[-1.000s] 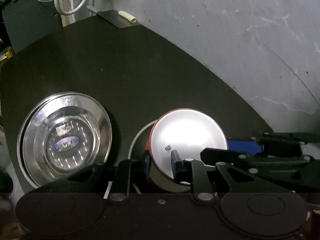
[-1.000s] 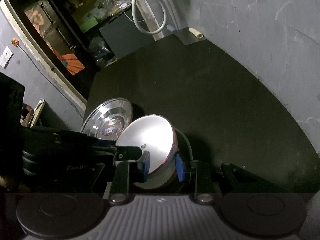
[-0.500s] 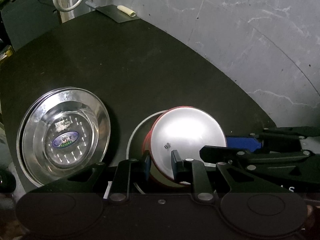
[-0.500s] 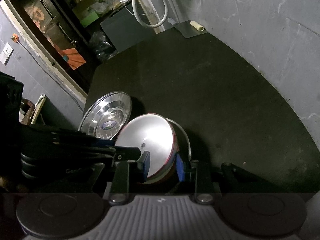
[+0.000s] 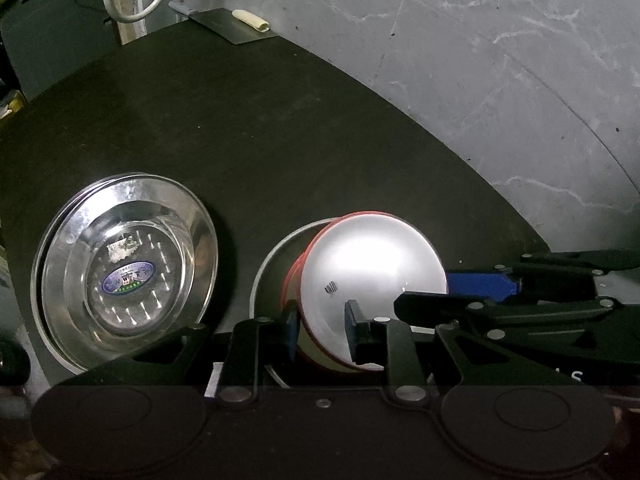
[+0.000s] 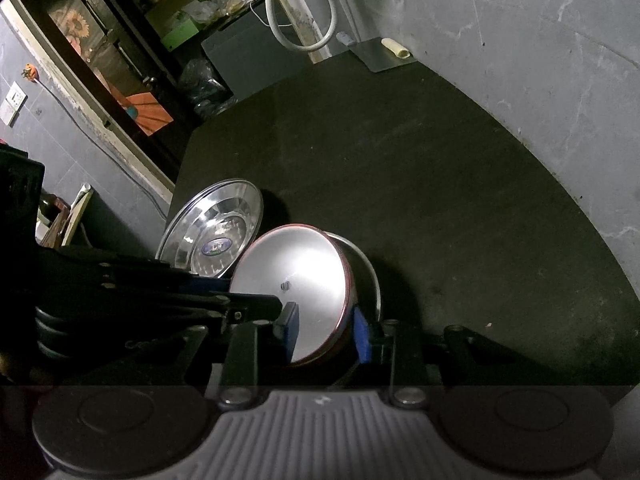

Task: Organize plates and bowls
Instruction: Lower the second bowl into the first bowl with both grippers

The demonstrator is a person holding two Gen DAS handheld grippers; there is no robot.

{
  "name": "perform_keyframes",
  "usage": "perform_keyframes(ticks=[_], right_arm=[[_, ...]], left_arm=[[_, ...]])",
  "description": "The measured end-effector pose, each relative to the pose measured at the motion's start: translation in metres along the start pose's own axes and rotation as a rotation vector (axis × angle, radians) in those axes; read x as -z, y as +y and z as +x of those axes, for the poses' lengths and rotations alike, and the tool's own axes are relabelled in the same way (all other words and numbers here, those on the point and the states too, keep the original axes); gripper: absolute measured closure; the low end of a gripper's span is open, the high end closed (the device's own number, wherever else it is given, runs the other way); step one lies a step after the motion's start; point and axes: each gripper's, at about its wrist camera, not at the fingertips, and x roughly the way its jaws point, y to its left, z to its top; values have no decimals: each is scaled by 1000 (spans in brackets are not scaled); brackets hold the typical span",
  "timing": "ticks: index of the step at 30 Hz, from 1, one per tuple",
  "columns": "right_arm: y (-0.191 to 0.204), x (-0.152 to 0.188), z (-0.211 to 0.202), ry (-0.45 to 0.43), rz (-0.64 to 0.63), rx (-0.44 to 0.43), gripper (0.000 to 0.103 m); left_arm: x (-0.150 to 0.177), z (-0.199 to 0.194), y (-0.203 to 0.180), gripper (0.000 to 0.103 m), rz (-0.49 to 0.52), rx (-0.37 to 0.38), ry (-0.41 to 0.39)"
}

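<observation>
Red-rimmed bowl (image 5: 372, 264) with silver inside sits tilted in a steel bowl (image 5: 264, 268) on my dark table (image 5: 280, 128), its near rim between my fingers. Stacked steel plates (image 5: 124, 268), blue oval sticker, lie flat just left.

Dark table (image 5: 280, 128) carries stacked steel plates (image 5: 124, 268) beside nested bowls (image 5: 372, 276).

Table top (image 5: 248, 128) was dark, near black. Wall (image 5: 480, 40) was grey with pale white veins. Stacked steel plates (image 5: 124, 268) were shiny silver with a blue oval sticker (image 5: 128, 278) in the middle. Bowl (image 5: 372, 276) was red outside, silver-white inside with a small dark mark; it sat in a grey-rimmed bowl (image 5: 268, 264). Both grippers had black frames and blue pads (image 6: 362, 334). Hose (image 6: 280, 20) was white. Far sheet (image 5: 232, 28) was grey with a cream roll (image 5: 250, 20).
</observation>
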Motion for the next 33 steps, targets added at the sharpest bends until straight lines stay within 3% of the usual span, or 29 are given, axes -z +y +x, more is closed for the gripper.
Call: perform_keyframes(ticks=[33], right_arm=[[2, 6, 0, 30, -1, -12, 69]], left_arm=[[3, 0, -2, 74, 2, -5, 13]])
